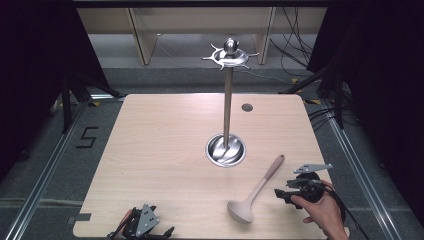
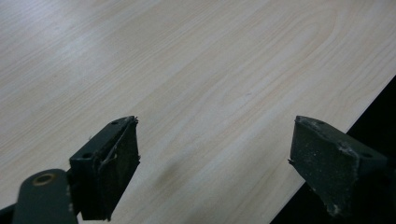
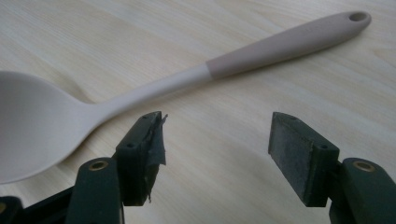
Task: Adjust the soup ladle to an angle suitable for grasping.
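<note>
The left gripper (image 1: 142,225) waits at the near edge of the desk (image 1: 165,150), its fingers (image 2: 109,161) apart with only bare wood between them. The right gripper (image 3: 217,154) also has its fingers apart, and the beige ladle (image 3: 187,81) lies flat just beyond their tips, probably for a grasp on the handle. The utensil stand (image 1: 227,100) is farther away.
</note>
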The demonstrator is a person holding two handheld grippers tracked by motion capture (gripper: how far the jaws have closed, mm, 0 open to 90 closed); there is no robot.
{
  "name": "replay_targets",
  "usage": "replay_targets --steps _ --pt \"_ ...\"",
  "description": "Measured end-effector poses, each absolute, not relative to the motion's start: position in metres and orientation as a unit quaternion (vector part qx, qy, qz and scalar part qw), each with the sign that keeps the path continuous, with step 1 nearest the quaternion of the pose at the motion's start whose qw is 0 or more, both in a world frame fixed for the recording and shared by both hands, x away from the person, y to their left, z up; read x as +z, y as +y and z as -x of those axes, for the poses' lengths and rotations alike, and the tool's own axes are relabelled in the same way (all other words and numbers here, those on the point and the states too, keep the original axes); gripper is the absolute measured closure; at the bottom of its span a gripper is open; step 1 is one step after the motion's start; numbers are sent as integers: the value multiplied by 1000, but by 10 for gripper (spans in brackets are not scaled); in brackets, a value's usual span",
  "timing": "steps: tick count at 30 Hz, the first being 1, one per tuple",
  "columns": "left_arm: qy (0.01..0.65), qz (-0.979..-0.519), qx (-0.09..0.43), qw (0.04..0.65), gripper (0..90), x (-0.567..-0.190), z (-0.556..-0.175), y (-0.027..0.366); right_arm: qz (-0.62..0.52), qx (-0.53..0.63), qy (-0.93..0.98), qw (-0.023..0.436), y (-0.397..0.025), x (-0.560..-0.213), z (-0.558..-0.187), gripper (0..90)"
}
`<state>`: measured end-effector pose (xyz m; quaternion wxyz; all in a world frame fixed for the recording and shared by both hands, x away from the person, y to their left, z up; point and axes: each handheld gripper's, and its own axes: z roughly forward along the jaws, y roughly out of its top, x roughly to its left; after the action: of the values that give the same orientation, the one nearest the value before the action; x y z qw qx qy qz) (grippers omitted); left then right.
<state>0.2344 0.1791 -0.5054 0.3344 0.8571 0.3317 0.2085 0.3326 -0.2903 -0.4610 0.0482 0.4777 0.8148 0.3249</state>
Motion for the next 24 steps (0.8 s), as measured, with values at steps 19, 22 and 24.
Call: replay_targets --steps 19,22,24 --pt "333 -856 208 337 149 -505 -234 179 -518 243 820 -14 -254 -462 -385 339" --pt "314 -865 208 332 149 -503 -235 181 -531 222 818 -8 -252 -463 -394 325" --pt "314 -865 208 332 149 -503 -235 181 -532 219 818 -9 -251 -463 -396 325"
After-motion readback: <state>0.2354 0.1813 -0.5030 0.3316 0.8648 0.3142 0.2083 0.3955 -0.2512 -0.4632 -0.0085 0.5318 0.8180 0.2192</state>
